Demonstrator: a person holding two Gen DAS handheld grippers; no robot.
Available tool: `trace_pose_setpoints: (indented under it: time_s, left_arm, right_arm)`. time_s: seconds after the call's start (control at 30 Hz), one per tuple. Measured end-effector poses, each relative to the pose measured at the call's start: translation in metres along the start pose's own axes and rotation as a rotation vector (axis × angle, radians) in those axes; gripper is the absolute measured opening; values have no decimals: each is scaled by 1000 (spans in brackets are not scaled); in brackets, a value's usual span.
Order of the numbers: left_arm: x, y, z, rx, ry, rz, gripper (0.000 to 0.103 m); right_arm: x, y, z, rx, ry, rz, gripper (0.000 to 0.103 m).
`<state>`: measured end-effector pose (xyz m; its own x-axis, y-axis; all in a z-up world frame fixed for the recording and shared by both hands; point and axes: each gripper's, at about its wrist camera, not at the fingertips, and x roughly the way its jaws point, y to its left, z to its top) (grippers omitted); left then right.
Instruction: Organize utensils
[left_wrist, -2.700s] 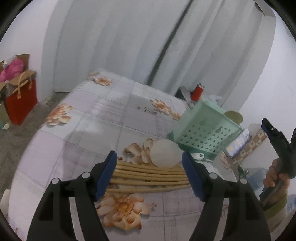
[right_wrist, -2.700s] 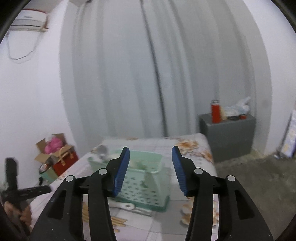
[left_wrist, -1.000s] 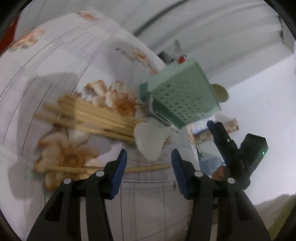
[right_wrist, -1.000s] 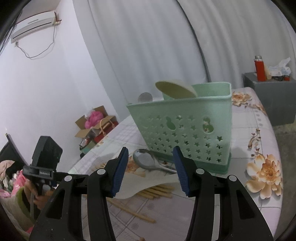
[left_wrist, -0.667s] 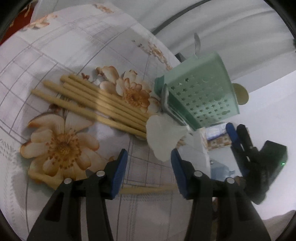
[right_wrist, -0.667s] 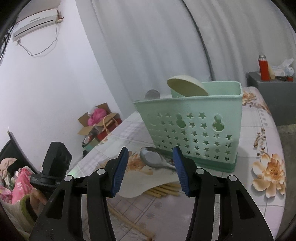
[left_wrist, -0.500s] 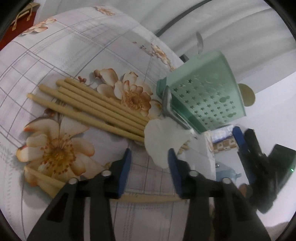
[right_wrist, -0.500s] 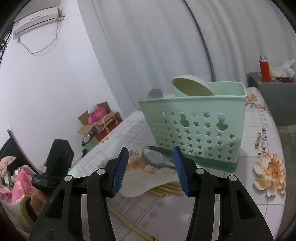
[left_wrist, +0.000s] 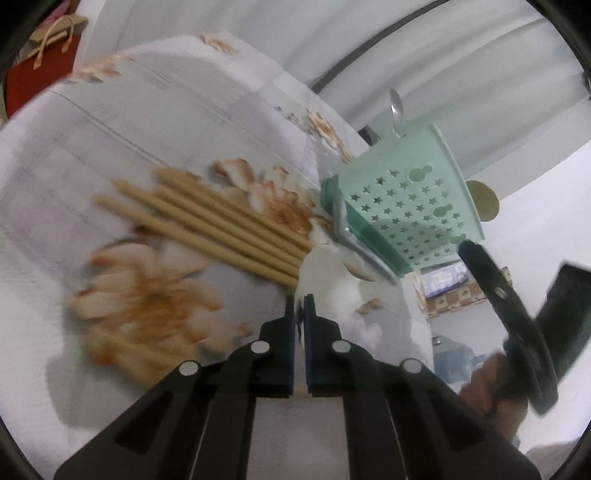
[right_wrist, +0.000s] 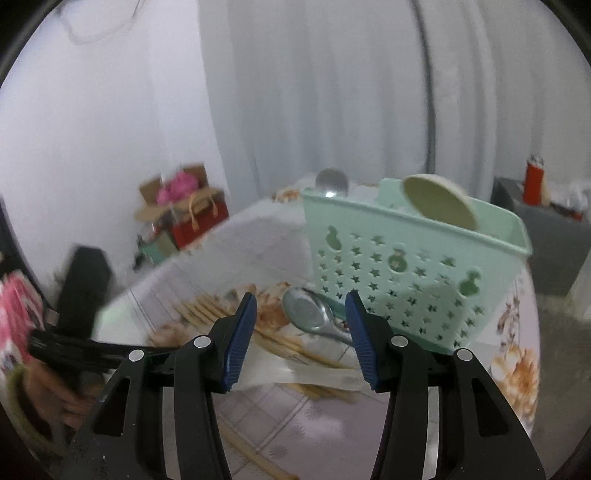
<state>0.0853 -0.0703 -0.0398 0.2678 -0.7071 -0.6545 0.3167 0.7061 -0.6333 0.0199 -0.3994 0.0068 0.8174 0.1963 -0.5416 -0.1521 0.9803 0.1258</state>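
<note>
My left gripper (left_wrist: 299, 306) is shut on a single wooden chopstick (left_wrist: 118, 347) lying across the flowered tablecloth; the stick runs left from under the jaws. A bundle of chopsticks (left_wrist: 207, 221) lies beyond it, next to a white spoon (left_wrist: 328, 273) and a metal spoon (left_wrist: 347, 236) beside the green star-holed utensil basket (left_wrist: 410, 210). My right gripper (right_wrist: 299, 325) is open and empty, held above the table facing the basket (right_wrist: 413, 266), the metal spoon (right_wrist: 306, 310), the white spoon (right_wrist: 295, 373) and the chopsticks (right_wrist: 207, 310).
The basket holds a beige round utensil (right_wrist: 439, 203) and a metal spoon (right_wrist: 331, 182). A red gift bag and box (right_wrist: 184, 206) stand on the floor at the left. A grey cabinet with a red flask (right_wrist: 533, 184) is at the right. Curtains hang behind.
My left gripper has dropped to the table and closed on the lone chopstick. My right gripper has swung left and a little lower, staying open.
</note>
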Motion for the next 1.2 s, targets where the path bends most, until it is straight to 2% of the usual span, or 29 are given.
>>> trace_pose_setpoints:
  time_s: [0.13, 0.33, 0.63, 0.9, 1.0, 1.03, 1.2]
  left_arm:
    - [-20, 17, -8, -10, -7, 11, 3]
    - [-40, 38, -16, -37, -32, 4, 3]
    - [-45, 53, -19, -44, -43, -26, 3]
    - [-45, 54, -18, -46, -42, -45, 3]
    - [-45, 54, -18, -48, -46, -41, 3]
    - [-46, 53, -18, -47, -51, -39, 3]
    - [-45, 47, -16, -40, -73, -34, 3]
  right_arm:
    - [38, 19, 7, -136, 107, -31, 38]
    - [84, 46, 7, -300, 198, -90, 29]
    - [130, 60, -3, -391, 290, -213, 20]
    - [146, 65, -13, -436, 319, -307, 14]
    - [148, 66, -17, -451, 313, -332, 7]
    - [148, 65, -17, -447, 303, -340, 4]
    - [134, 58, -10, -385, 267, -335, 4]
